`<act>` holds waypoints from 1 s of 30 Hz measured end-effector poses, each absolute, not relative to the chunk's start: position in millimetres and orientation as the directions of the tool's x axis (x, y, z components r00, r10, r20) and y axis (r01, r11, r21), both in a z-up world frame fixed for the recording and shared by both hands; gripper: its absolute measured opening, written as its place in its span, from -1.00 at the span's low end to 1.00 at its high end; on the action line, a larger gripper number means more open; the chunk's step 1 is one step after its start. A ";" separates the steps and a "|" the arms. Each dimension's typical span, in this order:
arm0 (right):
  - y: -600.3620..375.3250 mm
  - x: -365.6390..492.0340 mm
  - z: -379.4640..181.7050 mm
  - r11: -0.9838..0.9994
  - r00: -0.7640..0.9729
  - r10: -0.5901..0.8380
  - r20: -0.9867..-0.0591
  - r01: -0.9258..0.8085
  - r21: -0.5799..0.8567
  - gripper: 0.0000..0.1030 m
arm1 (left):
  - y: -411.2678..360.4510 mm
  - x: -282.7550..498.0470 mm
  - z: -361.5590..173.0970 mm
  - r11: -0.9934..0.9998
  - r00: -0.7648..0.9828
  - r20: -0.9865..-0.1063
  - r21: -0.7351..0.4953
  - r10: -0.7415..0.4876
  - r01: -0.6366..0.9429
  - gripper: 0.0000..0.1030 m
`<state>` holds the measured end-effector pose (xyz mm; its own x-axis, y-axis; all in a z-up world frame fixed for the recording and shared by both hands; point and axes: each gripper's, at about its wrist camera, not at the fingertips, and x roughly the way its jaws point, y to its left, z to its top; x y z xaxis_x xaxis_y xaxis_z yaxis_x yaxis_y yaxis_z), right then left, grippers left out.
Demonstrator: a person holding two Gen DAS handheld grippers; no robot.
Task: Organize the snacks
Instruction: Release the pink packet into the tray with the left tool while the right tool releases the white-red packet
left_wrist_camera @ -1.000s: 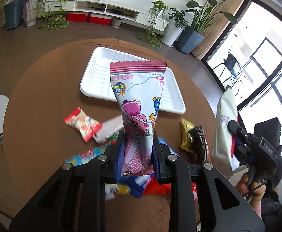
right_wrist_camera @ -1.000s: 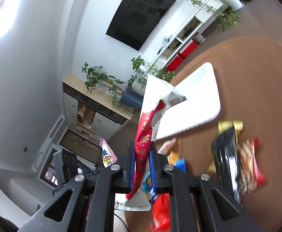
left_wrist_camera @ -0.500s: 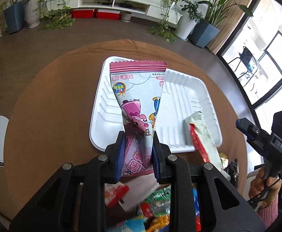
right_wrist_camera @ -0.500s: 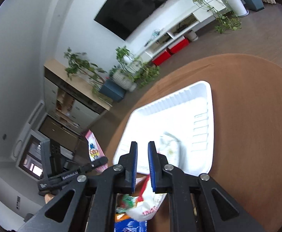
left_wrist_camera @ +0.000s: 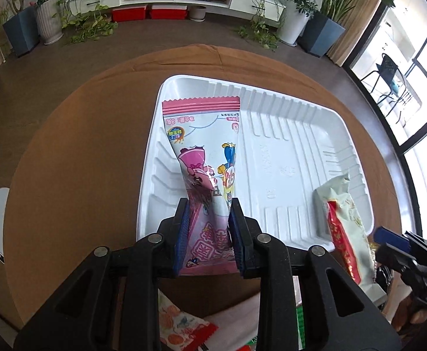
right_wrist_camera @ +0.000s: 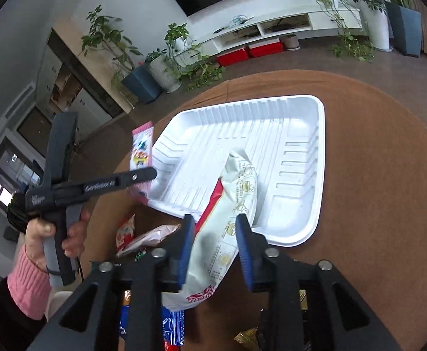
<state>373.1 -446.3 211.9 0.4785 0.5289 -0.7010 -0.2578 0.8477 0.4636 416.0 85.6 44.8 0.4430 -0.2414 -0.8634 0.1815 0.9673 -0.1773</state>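
A white plastic tray (left_wrist_camera: 295, 134) sits on the round brown table, also in the right wrist view (right_wrist_camera: 274, 134). My left gripper (left_wrist_camera: 209, 234) is shut on a pink cartoon snack bag (left_wrist_camera: 204, 146) and holds it over the tray's left part. My right gripper (right_wrist_camera: 213, 242) is open, its jaws apart around a white and red snack bag (right_wrist_camera: 236, 193). That bag lies over the tray's near rim, half in the tray, and shows in the left wrist view (left_wrist_camera: 345, 219). The left gripper with the pink bag (right_wrist_camera: 141, 152) shows at the left of the right wrist view.
Several loose snack packets lie on the table near me, among them an orange-patterned one (left_wrist_camera: 181, 327), a blue one (right_wrist_camera: 169, 327) and a gold one (right_wrist_camera: 248, 339). The right gripper's body (left_wrist_camera: 403, 254) is at the tray's right. Potted plants and a TV cabinet stand beyond the table.
Both grippers moved forward over the tray. The right gripper lowered the white and red bag onto the tray's rim and opened. The left gripper still holds the pink bag.
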 end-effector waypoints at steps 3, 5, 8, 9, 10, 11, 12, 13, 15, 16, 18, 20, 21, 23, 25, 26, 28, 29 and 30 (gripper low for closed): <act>-442.7 367.4 215.1 0.859 0.468 0.512 -0.720 -0.257 0.444 -0.08 | 82.5 424.3 41.4 0.973 0.452 -0.866 -0.152 -0.216 0.174 -0.51; -442.5 365.3 213.2 0.868 0.460 0.495 -0.737 -0.248 0.429 -0.02 | 81.1 429.2 38.9 0.974 0.452 -0.867 -0.147 -0.211 0.172 -0.51; -442.4 361.2 211.1 0.860 0.430 0.510 -0.745 -0.239 0.451 0.05 | 80.0 433.9 36.2 0.975 0.453 -0.868 -0.141 -0.205 0.170 -0.51; -443.1 359.3 210.3 0.856 0.422 0.517 -0.745 -0.234 0.461 0.07 | 79.2 433.2 36.3 0.976 0.457 -0.867 -0.137 -0.201 0.169 -0.51; -443.0 358.3 210.0 0.854 0.414 0.520 -0.747 -0.229 0.467 0.07 | 79.1 433.7 36.2 0.977 0.460 -0.866 -0.133 -0.197 0.167 -0.51; -443.5 355.4 208.7 0.848 0.403 0.529 -0.747 -0.225 0.480 0.08 | 78.4 434.0 35.9 0.977 0.462 -0.865 -0.133 -0.196 0.166 -0.51; -443.7 353.0 207.9 0.842 0.394 0.539 -0.744 -0.224 0.491 0.11 | 78.6 434.5 35.9 0.978 0.463 -0.865 -0.132 -0.194 0.164 -0.51; -443.4 350.6 207.4 0.837 0.384 0.547 -0.744 -0.224 0.499 0.12 | 78.9 435.1 35.9 0.978 0.465 -0.864 -0.131 -0.192 0.161 -0.51; -442.3 344.7 205.8 0.831 0.367 0.556 -0.746 -0.224 0.509 0.18 | 79.2 434.2 35.7 0.977 0.468 -0.861 -0.139 -0.199 0.159 -0.51; -441.9 341.8 205.7 0.829 0.363 0.559 -0.745 -0.227 0.512 0.20 | 80.2 433.0 36.0 0.977 0.468 -0.861 -0.141 -0.201 0.159 -0.51; -440.8 336.0 204.5 0.825 0.350 0.566 -0.747 -0.224 0.519 0.26 | 80.8 431.9 35.8 0.977 0.470 -0.859 -0.142 -0.202 0.160 -0.51; -439.2 331.8 203.1 0.818 0.339 0.575 -0.745 -0.226 0.529 0.28 | 80.3 425.0 35.6 0.976 0.471 -0.859 -0.140 -0.203 0.166 -0.51; -438.5 329.4 201.7 0.818 0.335 0.575 -0.746 -0.226 0.529 0.30 | 79.9 424.5 35.7 0.977 0.472 -0.859 -0.138 -0.201 0.165 -0.51; -435.3 326.3 197.9 0.817 0.327 0.577 -0.748 -0.223 0.533 0.31 | 79.3 418.8 35.7 0.975 0.469 -0.858 -0.145 -0.208 0.168 -0.51; -431.9 325.0 196.0 0.823 0.327 0.568 -0.755 -0.227 0.521 0.31 | 77.4 417.1 35.5 0.975 0.470 -0.857 -0.149 -0.212 0.168 -0.51; -431.5 325.3 197.8 0.826 0.329 0.563 -0.758 -0.231 0.513 0.31 | 76.6 416.1 35.6 0.974 0.471 -0.856 -0.148 -0.212 0.169 -0.51; -429.2 326.9 198.8 0.827 0.338 0.563 -0.754 -0.234 0.512 0.29 | 75.6 413.6 35.8 0.974 0.473 -0.855 -0.149 -0.213 0.170 -0.51; -429.3 328.6 199.5 0.826 0.339 0.564 -0.753 -0.235 0.513 0.25 | 75.8 412.9 36.0 0.974 0.473 -0.855 -0.149 -0.213 0.170 -0.51; -429.7 331.3 199.6 0.826 0.346 0.563 -0.751 -0.229 0.515 0.15 | 76.3 412.3 36.6 0.974 0.473 -0.854 -0.151 -0.215 0.169 -0.51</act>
<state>331.3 -429.7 199.6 0.3455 0.5631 -0.7507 -0.2288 0.8264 0.5145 412.3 76.3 36.6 0.4734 -0.2149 -0.8542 0.1693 0.9739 -0.1512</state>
